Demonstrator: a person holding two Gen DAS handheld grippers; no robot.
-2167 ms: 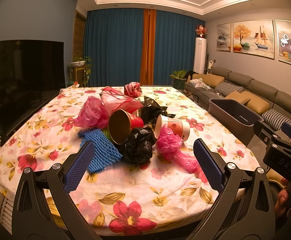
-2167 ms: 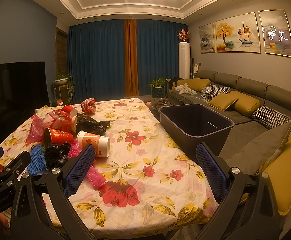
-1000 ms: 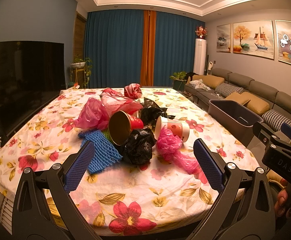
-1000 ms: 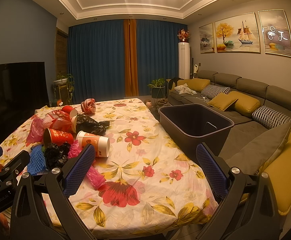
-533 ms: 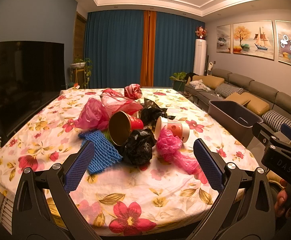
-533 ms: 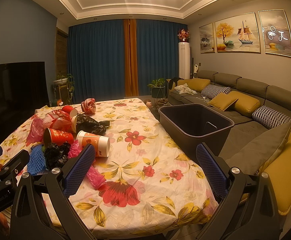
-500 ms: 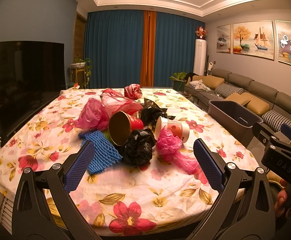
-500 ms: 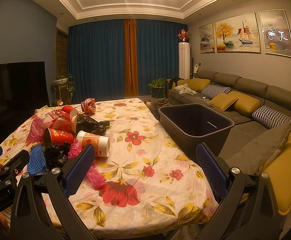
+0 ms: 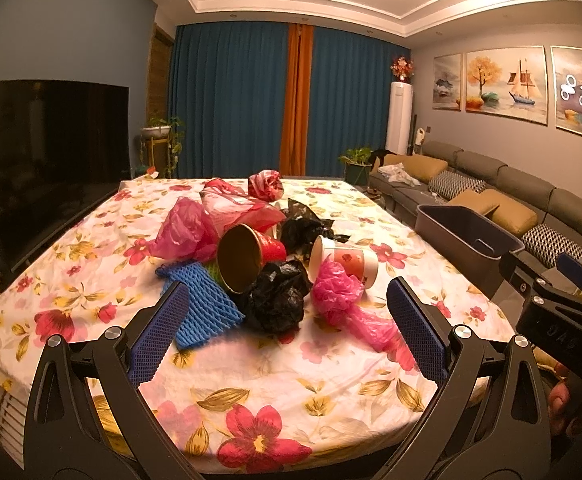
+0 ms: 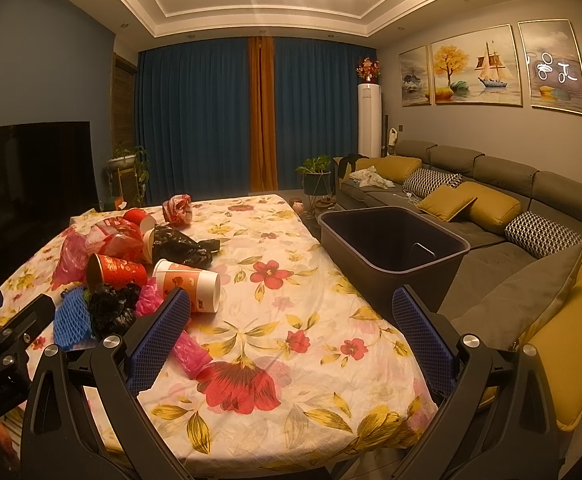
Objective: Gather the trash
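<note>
A heap of trash lies on the floral tablecloth [image 9: 251,392]: a blue foam net [image 9: 201,300], a red paper cup [image 9: 247,254] on its side, a crumpled black bag [image 9: 277,300], a pink plastic bag [image 9: 343,300], a white-and-orange cup [image 9: 347,260] and more bags behind. My left gripper [image 9: 287,334] is open and empty, short of the heap at the table's near edge. My right gripper [image 10: 291,340] is open and empty, over the table's near right corner; the heap [image 10: 131,276] is to its left. A dark bin [image 10: 395,248] stands right of the table.
A grey sofa [image 10: 491,208] with yellow cushions runs along the right wall. A dark TV [image 9: 47,160] stands on the left. Blue curtains [image 9: 251,100], potted plants and a white floor unit [image 9: 399,120] are at the far end.
</note>
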